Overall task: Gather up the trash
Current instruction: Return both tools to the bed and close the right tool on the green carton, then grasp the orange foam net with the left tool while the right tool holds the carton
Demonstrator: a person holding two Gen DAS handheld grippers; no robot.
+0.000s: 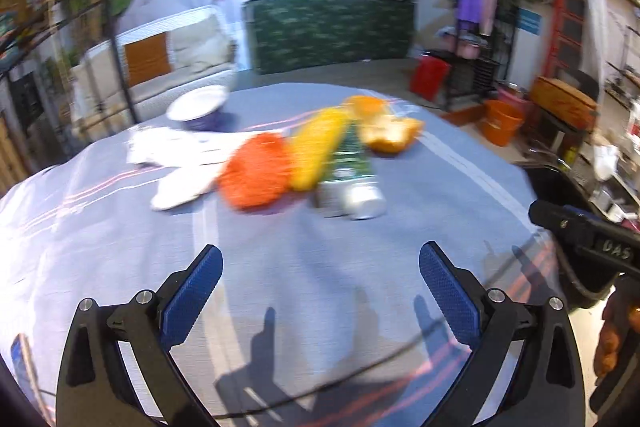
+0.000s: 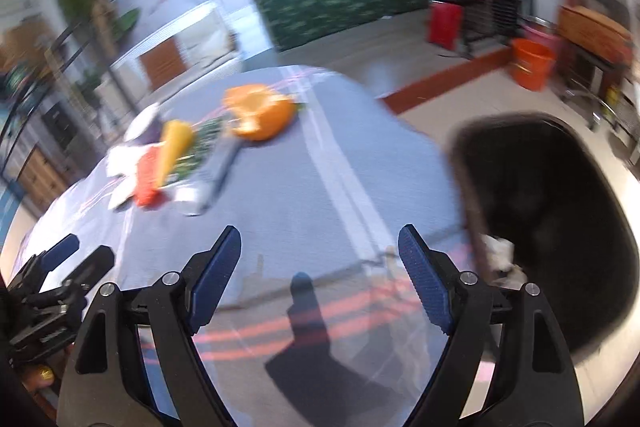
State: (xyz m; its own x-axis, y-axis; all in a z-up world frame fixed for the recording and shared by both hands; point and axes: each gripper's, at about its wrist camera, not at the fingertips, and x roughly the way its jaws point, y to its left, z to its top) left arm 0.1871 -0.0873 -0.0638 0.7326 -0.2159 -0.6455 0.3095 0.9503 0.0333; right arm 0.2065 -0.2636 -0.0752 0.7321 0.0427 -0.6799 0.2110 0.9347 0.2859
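Blue tablecloth (image 1: 120,227), orange peel (image 1: 394,133), crushed can (image 1: 352,183), black bin (image 2: 560,227) beside, both jaws wide, empty.

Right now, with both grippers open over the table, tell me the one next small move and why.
Probably ease the left gripper forward toward the silver-capped tube, the nearest piece in the pile. Both grippers are empty, the right gripper too, the trash lies ahead on the blue cloth, and the black bin sits beside the table on the right.
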